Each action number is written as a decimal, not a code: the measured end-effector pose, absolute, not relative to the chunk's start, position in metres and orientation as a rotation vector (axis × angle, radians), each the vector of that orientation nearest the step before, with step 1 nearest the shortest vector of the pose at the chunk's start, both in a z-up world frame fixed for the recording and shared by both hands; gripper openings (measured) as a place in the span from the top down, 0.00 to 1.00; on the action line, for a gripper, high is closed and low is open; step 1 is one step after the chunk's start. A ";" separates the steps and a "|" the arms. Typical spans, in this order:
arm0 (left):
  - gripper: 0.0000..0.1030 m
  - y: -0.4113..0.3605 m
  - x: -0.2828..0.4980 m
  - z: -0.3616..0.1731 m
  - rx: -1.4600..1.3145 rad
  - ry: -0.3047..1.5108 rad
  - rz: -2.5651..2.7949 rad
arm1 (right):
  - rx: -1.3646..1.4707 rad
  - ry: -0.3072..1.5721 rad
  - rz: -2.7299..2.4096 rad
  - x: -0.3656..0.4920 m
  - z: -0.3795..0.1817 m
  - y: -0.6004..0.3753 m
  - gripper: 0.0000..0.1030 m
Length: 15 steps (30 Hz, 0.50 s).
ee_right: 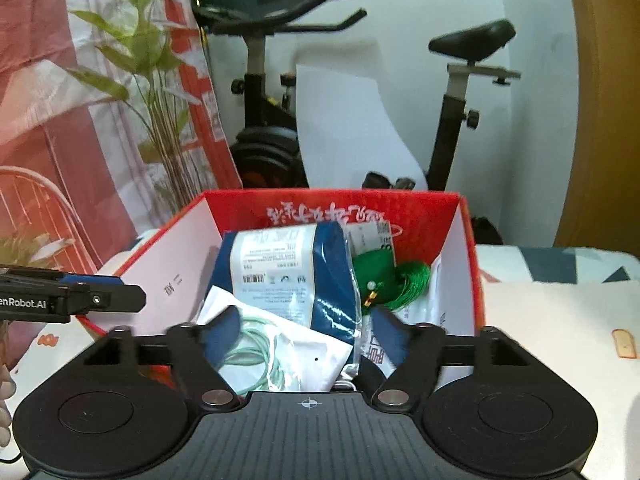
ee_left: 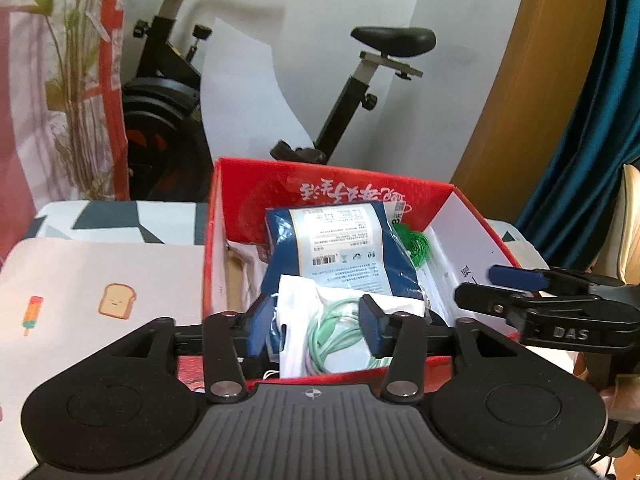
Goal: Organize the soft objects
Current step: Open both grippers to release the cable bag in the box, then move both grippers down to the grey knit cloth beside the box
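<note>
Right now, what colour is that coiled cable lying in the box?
Pale mint green cable, inside a white bag; clearest in the left wrist view.

red box (ee_right: pixel 468 248): blue-white pouch (ee_right: pixel 280 268), green tassel (ee_right: pixel 404 284) | right hand-held gripper (ee_right: pixel 308 338): open

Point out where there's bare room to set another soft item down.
Bare room: the toast-print mat left of the red box, and the same cloth right of it. Crowded: inside the box, the blue packet, cable bag and green tassel fill it.
</note>
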<state>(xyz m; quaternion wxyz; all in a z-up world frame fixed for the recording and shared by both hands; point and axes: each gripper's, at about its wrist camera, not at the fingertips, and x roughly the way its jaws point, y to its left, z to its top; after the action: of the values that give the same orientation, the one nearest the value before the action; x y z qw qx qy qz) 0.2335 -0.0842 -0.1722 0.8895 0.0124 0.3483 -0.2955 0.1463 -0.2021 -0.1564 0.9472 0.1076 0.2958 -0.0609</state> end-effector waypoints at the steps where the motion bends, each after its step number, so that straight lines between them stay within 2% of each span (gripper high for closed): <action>1: 0.45 -0.082 0.230 -0.170 0.026 0.710 -0.611 | 0.211 0.593 -0.124 0.142 -0.154 -0.200 0.12; 3: 0.45 -0.077 0.221 -0.167 0.035 0.691 -0.604 | 0.198 0.572 -0.127 0.134 -0.151 -0.196 0.04; 5: 0.44 -0.074 0.212 -0.166 0.045 0.684 -0.598 | 0.192 0.557 -0.125 0.126 -0.149 -0.193 0.01; 15: 0.35 -0.048 0.159 -0.176 -0.024 0.712 -0.555 | 0.152 0.497 -0.109 0.078 -0.148 -0.174 0.01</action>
<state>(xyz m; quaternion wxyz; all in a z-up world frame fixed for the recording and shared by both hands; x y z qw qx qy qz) 0.1595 -0.0478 -0.1763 0.8998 -0.0114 0.3440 -0.2682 0.0782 -0.1736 -0.1485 0.9649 0.0750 0.2457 -0.0538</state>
